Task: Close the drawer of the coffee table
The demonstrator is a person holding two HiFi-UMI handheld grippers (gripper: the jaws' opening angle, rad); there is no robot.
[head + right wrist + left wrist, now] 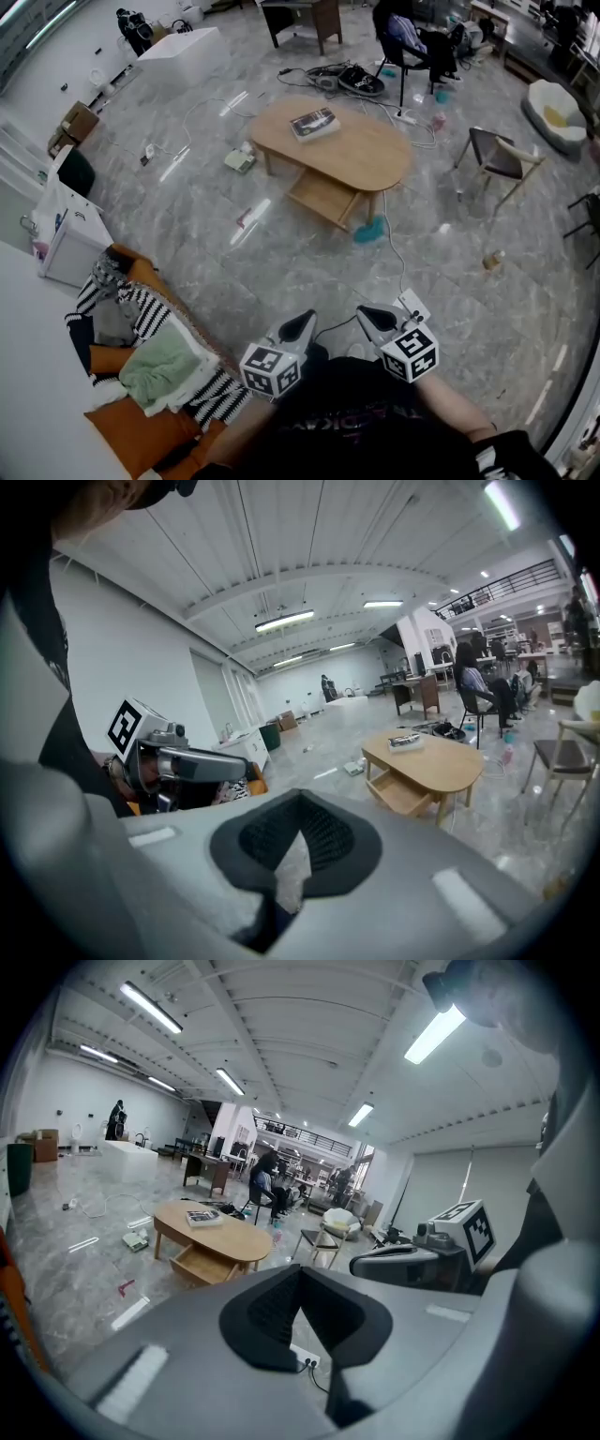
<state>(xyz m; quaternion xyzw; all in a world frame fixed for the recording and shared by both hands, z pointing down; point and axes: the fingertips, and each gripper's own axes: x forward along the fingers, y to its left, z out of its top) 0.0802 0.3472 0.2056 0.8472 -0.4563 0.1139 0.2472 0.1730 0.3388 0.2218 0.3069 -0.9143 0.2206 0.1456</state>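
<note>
The open drawer (323,197) under the desk (375,155) lies well apart, ahead of 2 closed, empty claws: left claw (302,325), right claw (371,317). The shirt print (347,419) is too blurred to read.

left gripper (298,328): jaws together, empty | right gripper (373,321): jaws together, empty | side by side, near body, tilted slightly down

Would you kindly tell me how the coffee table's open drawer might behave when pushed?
The drawer looks like shallow, seemingly empty wood, so probably stiff and light. It stands open under the coffee table; an off-centre push might skew it.
</note>
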